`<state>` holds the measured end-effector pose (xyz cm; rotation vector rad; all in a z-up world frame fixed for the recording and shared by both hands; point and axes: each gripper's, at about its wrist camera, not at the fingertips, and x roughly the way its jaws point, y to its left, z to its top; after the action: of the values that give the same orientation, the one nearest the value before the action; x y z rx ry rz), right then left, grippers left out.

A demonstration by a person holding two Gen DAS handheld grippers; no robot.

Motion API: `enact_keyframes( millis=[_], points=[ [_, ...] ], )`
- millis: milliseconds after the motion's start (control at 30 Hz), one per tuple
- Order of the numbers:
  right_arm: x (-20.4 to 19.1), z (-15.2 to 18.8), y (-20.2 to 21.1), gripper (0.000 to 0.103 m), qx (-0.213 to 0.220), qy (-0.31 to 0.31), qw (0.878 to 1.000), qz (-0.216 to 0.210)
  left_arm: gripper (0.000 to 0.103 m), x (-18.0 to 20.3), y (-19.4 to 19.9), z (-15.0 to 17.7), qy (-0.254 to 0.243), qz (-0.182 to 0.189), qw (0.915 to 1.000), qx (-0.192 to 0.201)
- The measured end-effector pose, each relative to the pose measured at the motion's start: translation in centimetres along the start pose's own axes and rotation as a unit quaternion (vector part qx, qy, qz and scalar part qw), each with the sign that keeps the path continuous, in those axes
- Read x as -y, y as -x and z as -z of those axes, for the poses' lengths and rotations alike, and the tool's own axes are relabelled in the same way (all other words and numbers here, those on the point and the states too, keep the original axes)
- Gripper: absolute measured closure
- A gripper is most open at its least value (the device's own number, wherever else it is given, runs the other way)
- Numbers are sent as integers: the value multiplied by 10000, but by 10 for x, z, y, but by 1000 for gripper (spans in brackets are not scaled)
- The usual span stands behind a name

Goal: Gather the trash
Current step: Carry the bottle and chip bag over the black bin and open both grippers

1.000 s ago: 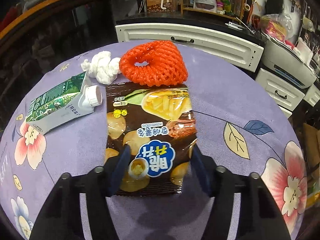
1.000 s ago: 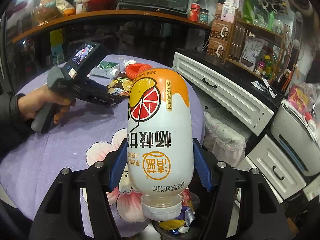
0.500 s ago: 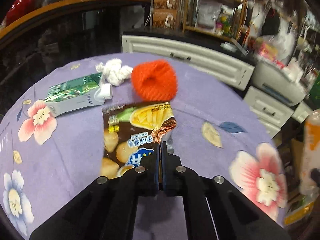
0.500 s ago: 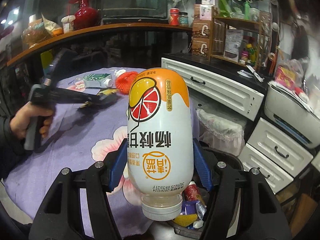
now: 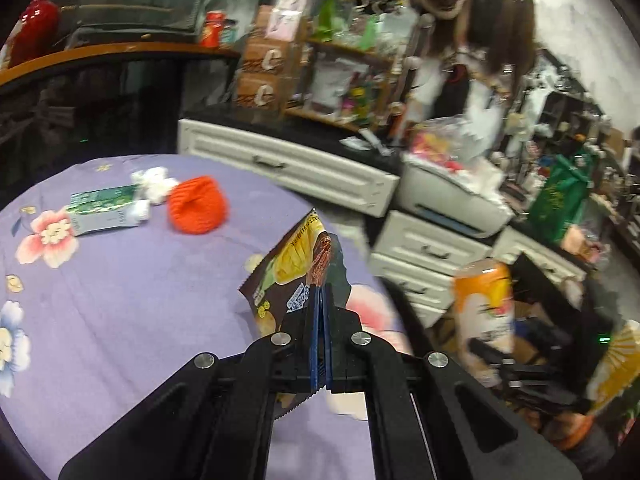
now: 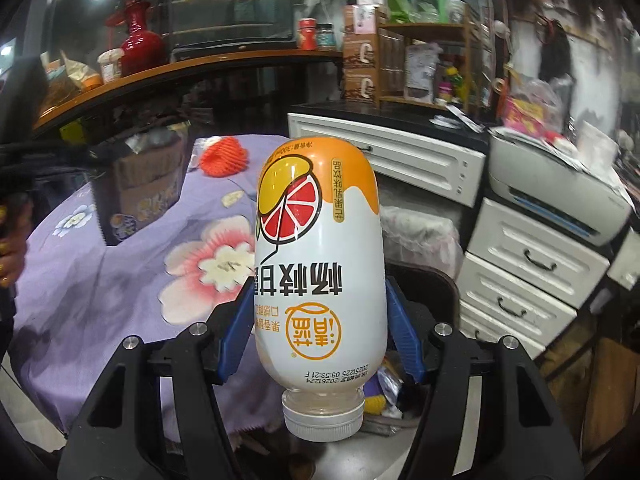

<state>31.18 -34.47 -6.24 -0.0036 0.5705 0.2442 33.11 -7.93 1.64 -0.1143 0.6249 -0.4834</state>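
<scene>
Lifted off the tabletop (image 5: pixel 120 300), the chip bag (image 5: pixel 296 276) hangs pinched in my left fingers (image 5: pixel 320 304); my right fingers (image 6: pixel 320 320) clamp the juice bottle (image 6: pixel 318 264) over the bin (image 6: pixel 420 292); I'd release only once centred.

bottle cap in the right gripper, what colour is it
White. The bottle cap points down below the orange-and-white bottle; the right wrist view shows it best.

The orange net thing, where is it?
In the left wrist view, the orange net lies on the purple tablecloth, far left, beside the green carton and white tissue.
</scene>
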Motion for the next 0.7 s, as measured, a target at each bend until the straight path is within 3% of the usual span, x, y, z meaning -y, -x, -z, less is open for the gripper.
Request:
enact_keyframes(
  millis=[233,367,533,700],
  points=[
    [40,24,5,41,-109,-433,9984,357,100,69,-18,0,-334,614,9976,-11],
    [61,35,9,41,-118,-634,9965,534,100,110,-53,1,-471,933,9941,-282],
    [82,44,20,41,-78,-781,9942,737,100,146,-112,17,-556,1085,9891,-825],
    [104,52,28,41,-79,-926,9911,954,100,160,-166,41,-573,884,9860,-1292]
  ],
)
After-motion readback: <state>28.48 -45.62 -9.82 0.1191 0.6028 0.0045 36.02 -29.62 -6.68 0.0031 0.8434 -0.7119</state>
